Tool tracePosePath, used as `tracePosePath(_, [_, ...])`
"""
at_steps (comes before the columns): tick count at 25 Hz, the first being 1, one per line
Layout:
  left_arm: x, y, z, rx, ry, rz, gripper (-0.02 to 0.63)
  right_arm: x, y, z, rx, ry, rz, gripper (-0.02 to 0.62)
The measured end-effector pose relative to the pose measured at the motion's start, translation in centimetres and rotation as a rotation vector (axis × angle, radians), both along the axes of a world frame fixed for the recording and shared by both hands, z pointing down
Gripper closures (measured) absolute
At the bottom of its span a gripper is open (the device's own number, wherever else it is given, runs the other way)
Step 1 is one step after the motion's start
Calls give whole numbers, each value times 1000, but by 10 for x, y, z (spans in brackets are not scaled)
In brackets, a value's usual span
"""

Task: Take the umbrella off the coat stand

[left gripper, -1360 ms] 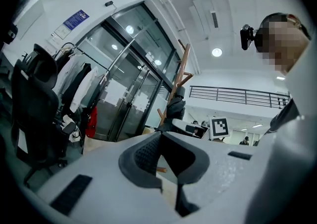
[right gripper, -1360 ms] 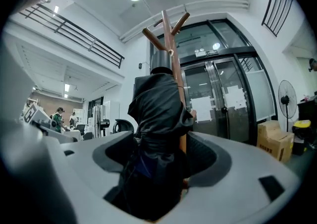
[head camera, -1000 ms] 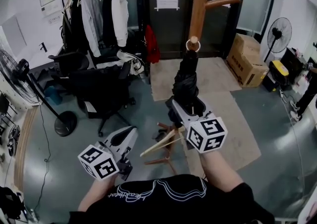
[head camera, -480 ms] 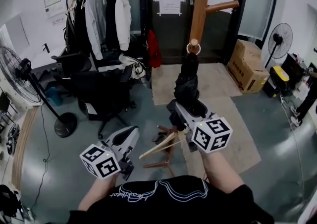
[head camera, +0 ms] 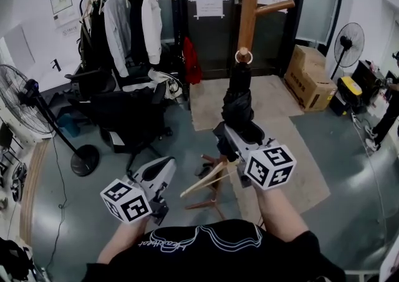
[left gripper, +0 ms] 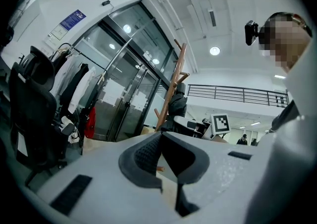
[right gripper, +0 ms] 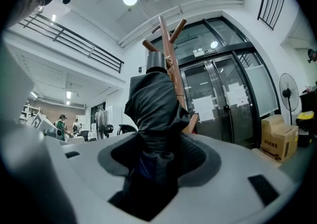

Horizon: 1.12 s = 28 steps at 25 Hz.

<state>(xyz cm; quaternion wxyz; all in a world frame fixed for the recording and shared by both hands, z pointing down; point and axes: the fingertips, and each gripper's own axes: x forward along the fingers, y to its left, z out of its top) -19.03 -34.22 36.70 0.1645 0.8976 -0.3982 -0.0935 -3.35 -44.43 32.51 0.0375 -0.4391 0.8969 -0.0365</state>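
Observation:
The black folded umbrella (head camera: 239,97) hangs by its ring (head camera: 243,57) from a peg of the wooden coat stand (head camera: 248,6). My right gripper (head camera: 235,132) points level at the umbrella's lower end. Its jaws are closing, and the black fabric (right gripper: 156,104) fills the gap between the pads. Behind the fabric the stand's pole (right gripper: 171,69) rises. My left gripper (head camera: 163,171) hangs lower left, away from the stand, shut and holding nothing. In the left gripper view its jaws (left gripper: 161,141) meet, with the umbrella (left gripper: 177,103) and stand (left gripper: 171,89) far ahead.
The stand's wooden feet (head camera: 209,178) spread on the floor between my grippers. A black office chair (head camera: 128,118) and a clothes rack (head camera: 124,19) are at the left, with a floor fan (head camera: 37,112) beside them. Cardboard boxes (head camera: 308,75) and another fan (head camera: 349,40) stand at the right.
The right gripper's jaws have drawn in a little round the umbrella's lower end. Both hands stay almost where they were.

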Motion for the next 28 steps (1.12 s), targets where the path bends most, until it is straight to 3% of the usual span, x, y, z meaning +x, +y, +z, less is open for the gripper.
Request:
tracePosePath(17, [-31,31,-8,8,-2,71,600,-16,61,-31,69,-16,40,359])
tracePosePath(28, [-38,71,-22,29,36,148,600,-37,148,-17,20,-58,-7,359])
